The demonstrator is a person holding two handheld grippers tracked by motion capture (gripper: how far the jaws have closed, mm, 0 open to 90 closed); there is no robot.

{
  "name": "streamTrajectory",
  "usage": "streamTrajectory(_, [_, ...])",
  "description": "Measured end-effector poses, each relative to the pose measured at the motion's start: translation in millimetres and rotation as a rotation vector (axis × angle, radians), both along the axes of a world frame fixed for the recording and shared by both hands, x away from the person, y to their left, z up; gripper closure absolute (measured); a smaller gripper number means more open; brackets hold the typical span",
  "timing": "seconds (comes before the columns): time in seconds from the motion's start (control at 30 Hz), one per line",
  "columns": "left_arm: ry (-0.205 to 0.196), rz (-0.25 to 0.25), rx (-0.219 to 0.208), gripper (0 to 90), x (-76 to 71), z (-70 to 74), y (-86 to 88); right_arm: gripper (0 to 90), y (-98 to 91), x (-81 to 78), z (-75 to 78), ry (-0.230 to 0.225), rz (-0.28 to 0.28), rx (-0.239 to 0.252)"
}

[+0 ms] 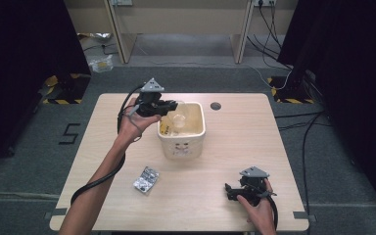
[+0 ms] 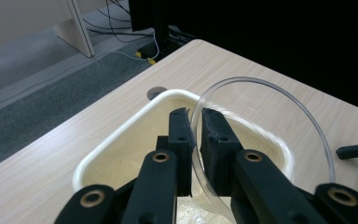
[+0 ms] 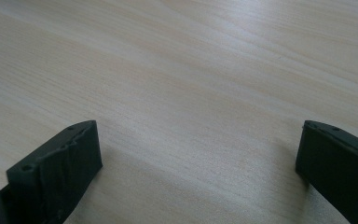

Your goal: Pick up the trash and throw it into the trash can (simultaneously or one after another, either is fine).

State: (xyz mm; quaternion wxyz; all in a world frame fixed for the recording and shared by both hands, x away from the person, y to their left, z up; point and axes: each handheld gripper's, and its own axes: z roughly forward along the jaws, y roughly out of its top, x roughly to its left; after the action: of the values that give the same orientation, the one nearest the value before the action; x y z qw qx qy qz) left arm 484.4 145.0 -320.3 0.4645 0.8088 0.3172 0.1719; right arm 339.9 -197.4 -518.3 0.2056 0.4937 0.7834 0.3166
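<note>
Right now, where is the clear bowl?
The clear bowl is pinched by its rim in the left gripper, held tilted over the cream tub at the table's far middle in the high view.

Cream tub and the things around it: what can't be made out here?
- Floor of the tub: high view, covered by the clear bowl and left gripper; left gripper view, by the jaws.
- Marks on the tub's front: high view, too small to read.
- Packet contents: high view, too small.
- Right gripper: jaws cut off by the bottom edge.
</note>
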Motion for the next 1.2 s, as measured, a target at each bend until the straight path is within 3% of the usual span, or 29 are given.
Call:
streamTrajectory(0.27, [0.047,0.006,0.032,81.3,13.7,-19.1,-7.4,0.4,-0.1,0.1,0.0,-0.001,0.001,0.0])
streamTrajectory(0.47, [0.067,0.016,0.04,78.8,17.7,-24.9,-8.5,0.3,0.0,0.0,0.1,0.0,0.0,0.0])
streamTrajectory(0.53, [0.091,0.016,0.041,72.0,19.0,-27.4,-9.9,0.4,0.1,0.0,0.0,0.0,0.0,0.001])
streamTrajectory(0.6, [0.098,0.033,0.038,57.0,19.9,-28.2,-10.2,0.3,0.1,0.0,0.0,0.001,0.0,0.001])
streamTrajectory(0.8, [0.111,0.077,-0.028,32.9,19.5,-18.5,-2.2,0.4,0.1,0.0,0.0,0.001,0.001,0.001])
streamTrajectory(1.03, [0.103,0.08,-0.051,23.0,5.9,-1.4,10.8,0.3,0.1,0.0,0.0,0.001,0.001,0.001])
streamTrajectory(1.2, [0.105,0.081,-0.064,17.8,-4.5,1.0,20.2,0.4,0.0,0.1,-0.1,0.0,0.001,-0.001])
